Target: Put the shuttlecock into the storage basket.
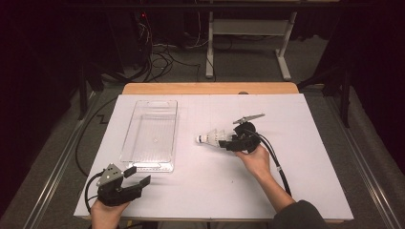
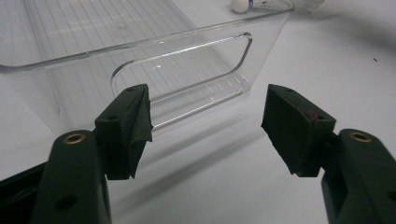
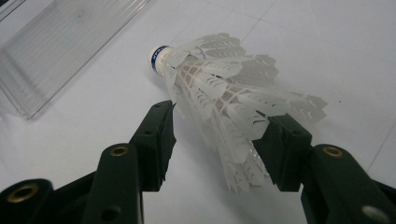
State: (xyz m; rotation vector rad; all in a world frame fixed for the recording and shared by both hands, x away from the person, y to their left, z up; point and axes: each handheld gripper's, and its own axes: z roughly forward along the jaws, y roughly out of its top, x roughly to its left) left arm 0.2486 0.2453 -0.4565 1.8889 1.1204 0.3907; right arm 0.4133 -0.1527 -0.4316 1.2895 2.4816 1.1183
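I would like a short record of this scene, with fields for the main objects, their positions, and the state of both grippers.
surface: white table top
shuttlecock: white, lying on its side, cork end pointing toward the bin
shuttlecock position: skirt between the right gripper's jaws; one jaw seems to touch it, a firm grip cannot be confirmed
clear bin: transparent, with nothing visible inside, to the left of the shuttlecock in the high view
left gripper: jaws open, nothing between them, aimed at the bin's handle cutout
right gripper: jaws partly open around the skirt
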